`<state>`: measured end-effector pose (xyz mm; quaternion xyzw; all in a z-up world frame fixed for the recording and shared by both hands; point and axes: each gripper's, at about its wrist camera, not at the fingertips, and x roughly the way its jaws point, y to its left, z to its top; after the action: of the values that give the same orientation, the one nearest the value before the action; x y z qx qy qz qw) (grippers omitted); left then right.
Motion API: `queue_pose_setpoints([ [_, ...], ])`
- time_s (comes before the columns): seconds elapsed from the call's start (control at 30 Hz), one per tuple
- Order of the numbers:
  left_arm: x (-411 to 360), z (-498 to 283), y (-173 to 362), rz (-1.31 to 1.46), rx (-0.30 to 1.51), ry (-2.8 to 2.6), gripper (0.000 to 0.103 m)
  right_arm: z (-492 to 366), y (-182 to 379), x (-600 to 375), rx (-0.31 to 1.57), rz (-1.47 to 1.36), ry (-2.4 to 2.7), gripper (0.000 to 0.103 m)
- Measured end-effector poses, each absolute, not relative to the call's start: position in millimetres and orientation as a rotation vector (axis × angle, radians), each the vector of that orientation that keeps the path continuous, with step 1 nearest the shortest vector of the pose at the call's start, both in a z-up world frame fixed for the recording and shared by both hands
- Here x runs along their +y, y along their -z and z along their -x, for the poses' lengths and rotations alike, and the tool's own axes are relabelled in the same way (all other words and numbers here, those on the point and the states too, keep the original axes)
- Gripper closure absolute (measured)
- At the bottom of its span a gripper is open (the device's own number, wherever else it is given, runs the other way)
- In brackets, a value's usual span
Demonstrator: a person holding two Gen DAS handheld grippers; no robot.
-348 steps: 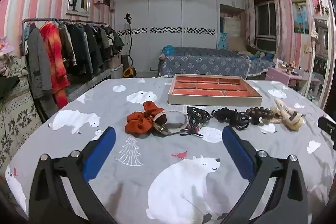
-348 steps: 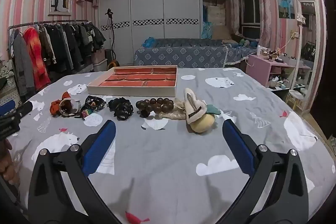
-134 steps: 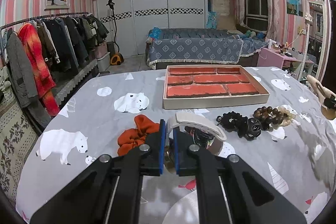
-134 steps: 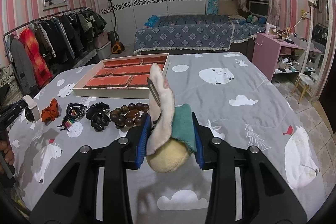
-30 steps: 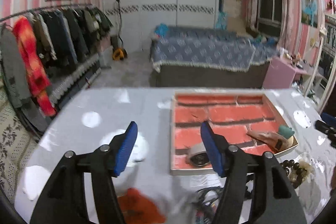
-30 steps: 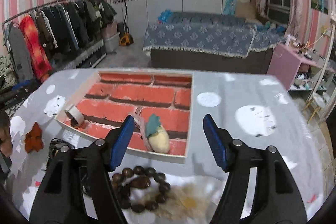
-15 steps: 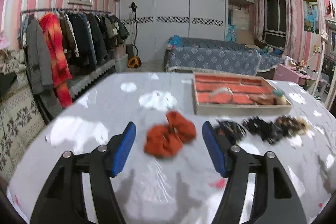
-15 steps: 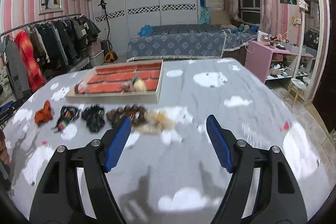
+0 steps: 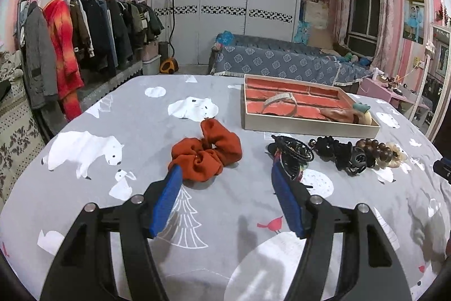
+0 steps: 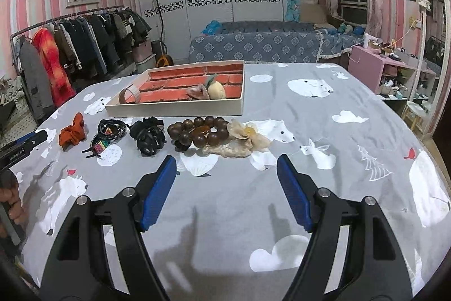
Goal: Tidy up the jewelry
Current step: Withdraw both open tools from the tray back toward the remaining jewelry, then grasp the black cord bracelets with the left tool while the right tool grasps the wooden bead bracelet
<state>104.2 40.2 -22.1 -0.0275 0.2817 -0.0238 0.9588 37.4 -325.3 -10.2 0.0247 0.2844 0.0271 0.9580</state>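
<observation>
Two empty grippers, left point(image 9: 224, 198) and right point(image 10: 225, 192), hover wide open at the table's point(image 10: 352, 160) near edge, each aimed at the row of scrunchie point(image 9: 205, 154), bands point(image 9: 290, 153), clip point(image 10: 148, 137) and beads point(image 10: 200, 133), apparently next for the tray point(image 10: 174, 107) toward the far edge, already holding two pieces.

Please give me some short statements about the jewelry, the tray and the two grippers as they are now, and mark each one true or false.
1. The orange fabric scrunchie lies inside the red-lined tray. False: it lies on the tablecloth, outside the tray.
2. The left gripper is open and holds nothing. True.
3. The brown wooden bead bracelet lies outside the tray. True.
4. The right gripper is shut on the black hair claw. False: it is open and empty.
</observation>
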Motion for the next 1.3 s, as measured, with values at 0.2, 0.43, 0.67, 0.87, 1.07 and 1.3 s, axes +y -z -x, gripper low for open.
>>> queue_pose_setpoints([
  [0.2, 40.7, -106.2, 25.2, 0.053, 0.581, 0.062, 0.038, -47.2, 14.1, -323.8, 0.605, -0.099, -0.076, 0.031],
  [0.43, 40.6, -110.3, 25.5, 0.049, 0.581, 0.07, 0.038, -54.1, 16.5, -311.1, 0.607, -0.06, -0.077, 0.031],
  [0.67, 39.8, -118.4, 30.4, 0.052, 0.61, 0.079, 0.038, -69.6, 20.2, -296.6, 0.613, -0.017, -0.09, 0.031],
  [0.87, 24.8, -131.6, 30.8, 0.023, 0.615, 0.113, 0.038, -90.2, 24.5, -277.9, 0.623, 0.024, -0.115, 0.036],
  [1.07, 18.8, -143.6, 28.3, 0.022, 0.61, 0.132, 0.038, -111.4, 28.0, -266.7, 0.632, 0.037, -0.135, 0.045],
  [1.3, 17.0, -159.3, 31.4, 0.027, 0.622, 0.144, 0.038, -131.0, 37.0, -262.0, 0.666, 0.051, -0.144, 0.048],
])
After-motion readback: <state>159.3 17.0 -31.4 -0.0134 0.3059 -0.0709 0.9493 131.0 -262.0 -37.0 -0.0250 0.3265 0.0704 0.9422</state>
